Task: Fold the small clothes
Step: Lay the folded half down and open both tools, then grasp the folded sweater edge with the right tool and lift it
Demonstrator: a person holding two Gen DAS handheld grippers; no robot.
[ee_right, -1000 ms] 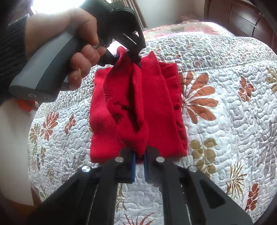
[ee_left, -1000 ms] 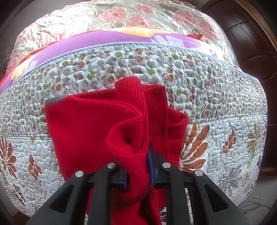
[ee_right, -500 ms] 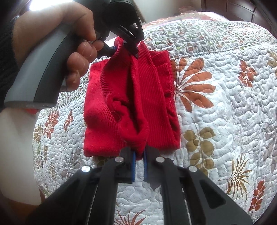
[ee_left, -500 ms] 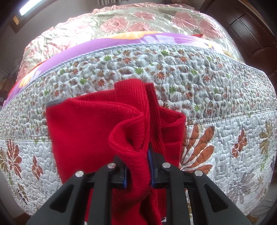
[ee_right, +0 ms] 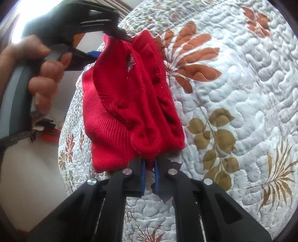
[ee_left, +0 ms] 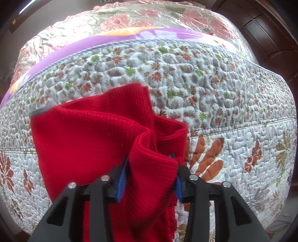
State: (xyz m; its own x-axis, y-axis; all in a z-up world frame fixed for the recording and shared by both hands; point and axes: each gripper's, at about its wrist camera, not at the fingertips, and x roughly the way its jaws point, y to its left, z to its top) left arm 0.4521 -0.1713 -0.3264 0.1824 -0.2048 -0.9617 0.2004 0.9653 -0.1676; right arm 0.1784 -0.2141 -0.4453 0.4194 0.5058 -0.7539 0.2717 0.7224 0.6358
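Red knit sweater lies bunched on the floral quilted bedspread, near the bed's edge, ridged up along the middle between the two tools.

Left wrist view: left gripper has its fingers spread wide, blue pads showing on both sides, with a thick ribbed fold of the sweater sitting in the gap. Fabric fills the gap, but it looks loose rather than clamped. This view also shows a grey trim strip at the sweater's far left corner, a purple-and-orange sheet beyond the bedspread's piped edge, a shiny pink floral cover behind that, and dark wooden furniture at upper right. None of these appear in the other view.

Right wrist view: right gripper has its blue pads pressed close together, pinching a thin bit of the sweater's near hem. Only this view shows the left gripper from outside, at the sweater's far end with a person's hand wrapped around its grey handle. It also shows small holes in the knit and the large orange and olive leaf prints on the bedspread to the right.
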